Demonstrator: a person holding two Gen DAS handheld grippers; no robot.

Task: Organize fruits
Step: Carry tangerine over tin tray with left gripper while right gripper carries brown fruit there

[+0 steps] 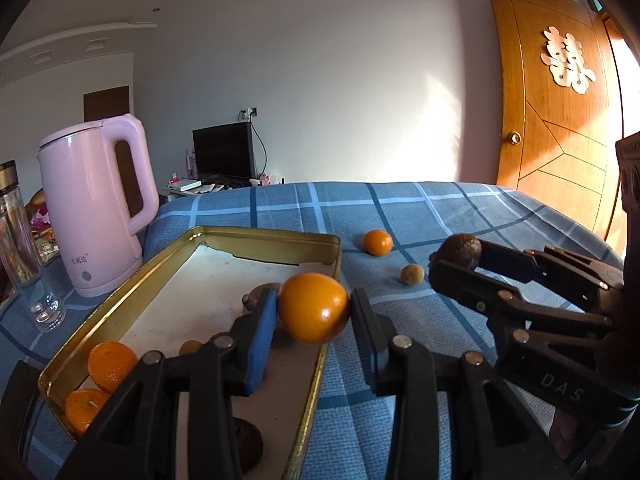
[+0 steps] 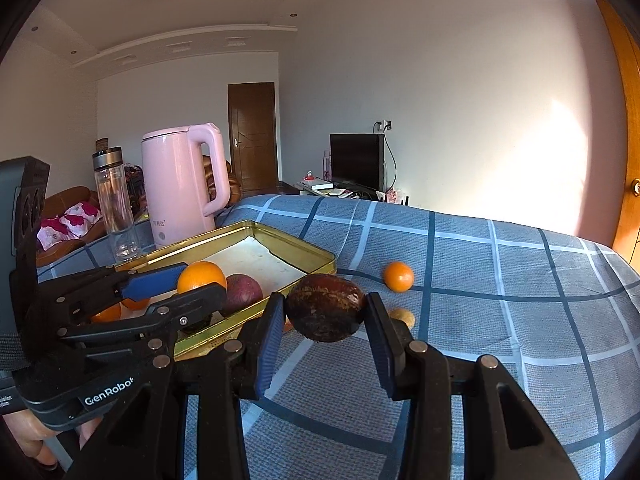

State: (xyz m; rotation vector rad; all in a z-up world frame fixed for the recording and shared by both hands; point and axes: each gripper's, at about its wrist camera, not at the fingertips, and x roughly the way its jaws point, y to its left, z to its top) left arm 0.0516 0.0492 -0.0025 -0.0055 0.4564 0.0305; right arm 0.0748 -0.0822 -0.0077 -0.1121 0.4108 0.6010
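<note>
My left gripper (image 1: 314, 308) is shut on an orange (image 1: 313, 307), held over the right rim of the gold tin tray (image 1: 276, 236). It also shows in the right wrist view (image 2: 200, 280) with the orange (image 2: 201, 276). My right gripper (image 2: 325, 309) is shut on a dark brown passion fruit (image 2: 325, 307), held above the blue checked cloth right of the tray (image 2: 296, 248); it shows in the left wrist view (image 1: 456, 258). The tray holds two oranges (image 1: 111, 366), a purple passion fruit (image 2: 242, 292) and a small yellow fruit (image 1: 189, 347).
An orange (image 1: 377, 242) and a small tan fruit (image 1: 412, 274) lie on the cloth right of the tray. A pink kettle (image 1: 96, 208) and a glass bottle (image 1: 24, 248) stand left of the tray. A wooden door (image 1: 556, 120) is at the far right.
</note>
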